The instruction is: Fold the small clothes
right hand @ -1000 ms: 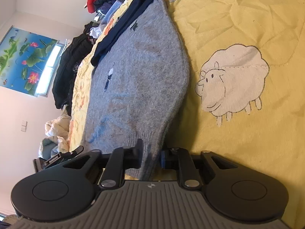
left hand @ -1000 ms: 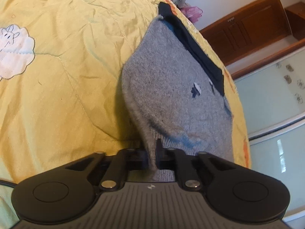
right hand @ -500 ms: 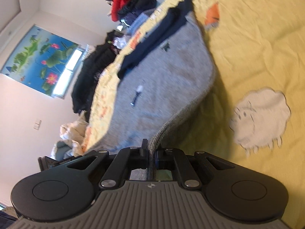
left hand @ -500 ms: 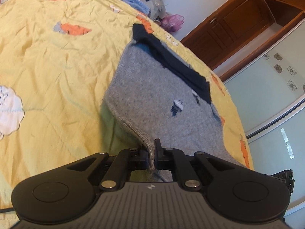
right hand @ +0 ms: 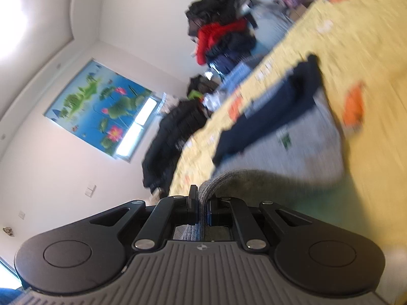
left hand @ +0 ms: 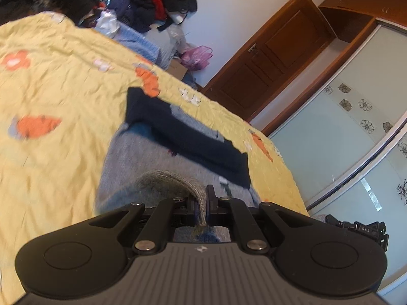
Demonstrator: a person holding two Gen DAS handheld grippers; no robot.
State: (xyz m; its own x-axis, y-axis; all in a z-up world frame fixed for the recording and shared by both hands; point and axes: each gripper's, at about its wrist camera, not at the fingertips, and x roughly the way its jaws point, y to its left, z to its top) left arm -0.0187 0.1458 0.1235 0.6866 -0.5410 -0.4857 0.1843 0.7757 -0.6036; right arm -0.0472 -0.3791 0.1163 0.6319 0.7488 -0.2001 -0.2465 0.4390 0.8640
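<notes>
The left tongs (left hand: 202, 204) are clamped on the ribbed grey hem of the grey knitted sweater (left hand: 157, 157), the edge pinched flat between the jaws with a short tail of knit hanging out below them. That corner is held raised off the bed, so the hem arches up from the cloth beneath in a soft curve — a hold that reads as the start of carrying the near edge over toward the far end, which is how a fold across the body of the garment would be made. The rest of the sweater lies spread on the yellow printed bedspread (left hand: 51, 157), with its dark navy band (left hand: 188, 137) at the far end, flat on the bed and still anchoring that side.

In the right wrist view the right tongs (right hand: 202, 207) are likewise clenched on the same ribbed hem at another corner, the knit squeezed upright between the jaws and bulging just beyond them. Gripping both near corners keeps the hem taut and level between the two hands, so the lifted edge should travel as one straight line rather than sagging in the middle. Beyond, the grey body (right hand: 292, 157) runs away to the navy band (right hand: 274, 119), blurred by motion.

Further off, a pile of dark and red clothes (right hand: 223, 38) sits past the far end of the bed — well apart from the work, and not in the way of the fold.
</notes>
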